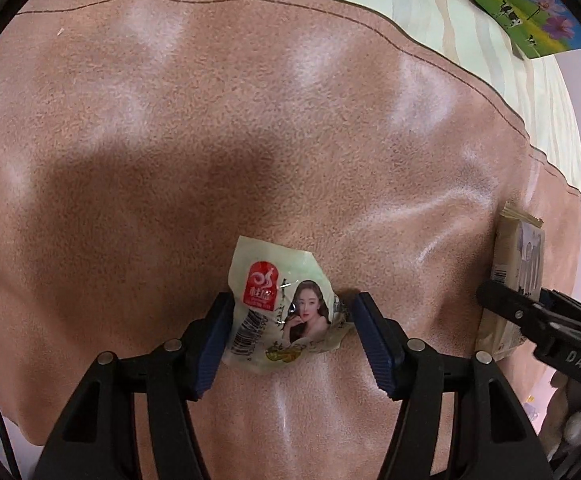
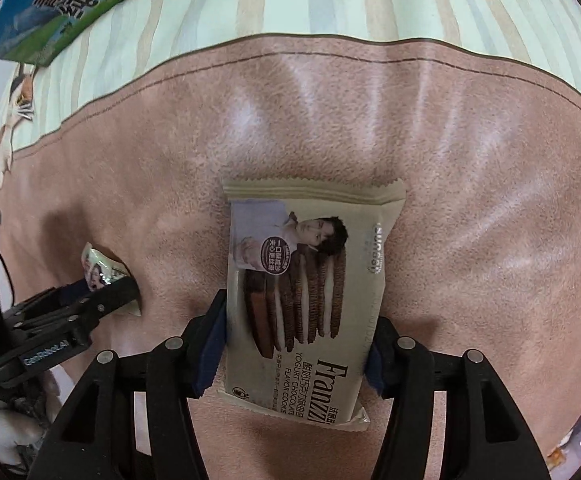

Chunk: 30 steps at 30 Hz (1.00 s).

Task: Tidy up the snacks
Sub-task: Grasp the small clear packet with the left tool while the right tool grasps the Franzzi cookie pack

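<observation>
Currently catalogued, two snack packets and two handheld grippers over a pinkish-brown mat (image 1: 210,140) laid on a striped cloth (image 2: 330,4).

Item one: a small pale-green snack packet (image 1: 280,312) printed with a red logo, a barcode and a portrait. It is seen between the blue pads of the left gripper (image 1: 290,334). The left pad is pressed against the packet's barcode edge and the right pad meets its crumpled right edge, so the jaws are taken as pinching it. The mat lies directly behind it; whether it rests on the mat cannot be told.

Item two: a beige chocolate cookie pack (image 2: 310,300), larger, printed with stacked sandwich cookies. It is clamped across its width by the jaws of the right gripper (image 2: 294,348), serrated end pointing away from the camera.

The two packets are held side by side, near each other but apart.

Item three: a blue-and-green printed carton (image 2: 62,4) is noted on the striped cloth, beyond the mat's far edge, well apart from both packets.
</observation>
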Each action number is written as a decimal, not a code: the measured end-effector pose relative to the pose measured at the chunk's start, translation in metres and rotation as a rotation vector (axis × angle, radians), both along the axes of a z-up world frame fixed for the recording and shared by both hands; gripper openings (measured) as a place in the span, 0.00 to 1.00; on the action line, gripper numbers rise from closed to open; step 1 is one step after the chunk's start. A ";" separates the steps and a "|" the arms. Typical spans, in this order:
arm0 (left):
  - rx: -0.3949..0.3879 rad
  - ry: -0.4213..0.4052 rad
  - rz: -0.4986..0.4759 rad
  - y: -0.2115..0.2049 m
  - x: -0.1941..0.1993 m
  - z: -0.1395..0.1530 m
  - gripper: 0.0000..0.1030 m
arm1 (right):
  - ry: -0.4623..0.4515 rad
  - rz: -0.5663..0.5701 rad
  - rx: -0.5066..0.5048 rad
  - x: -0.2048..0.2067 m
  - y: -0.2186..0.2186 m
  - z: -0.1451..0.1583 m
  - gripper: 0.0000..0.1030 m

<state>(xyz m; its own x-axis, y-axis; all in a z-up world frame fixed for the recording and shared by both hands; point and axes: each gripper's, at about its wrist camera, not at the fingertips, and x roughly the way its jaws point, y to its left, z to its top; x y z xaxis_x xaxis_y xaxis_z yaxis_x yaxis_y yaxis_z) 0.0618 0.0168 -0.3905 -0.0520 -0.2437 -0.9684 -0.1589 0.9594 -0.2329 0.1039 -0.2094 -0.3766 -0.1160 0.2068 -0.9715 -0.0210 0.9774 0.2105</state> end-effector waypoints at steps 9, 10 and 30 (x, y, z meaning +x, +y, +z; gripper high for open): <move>-0.057 0.048 -0.031 -0.016 -0.003 -0.005 0.93 | 0.022 -0.043 0.031 0.000 0.014 0.002 0.65; -0.059 0.050 -0.035 -0.017 -0.003 -0.008 0.98 | 0.026 -0.049 0.041 0.002 0.010 0.004 0.65; 0.064 0.027 0.029 -0.036 -0.007 -0.004 0.81 | 0.037 -0.071 0.031 -0.047 -0.027 0.028 0.65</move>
<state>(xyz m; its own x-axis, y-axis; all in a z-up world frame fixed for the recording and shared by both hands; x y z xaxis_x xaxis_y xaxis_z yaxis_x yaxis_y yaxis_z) 0.0550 -0.0196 -0.3943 -0.0721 -0.1828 -0.9805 -0.1919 0.9673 -0.1662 0.0568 -0.2367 -0.3489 -0.1356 0.2459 -0.9598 0.0566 0.9691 0.2403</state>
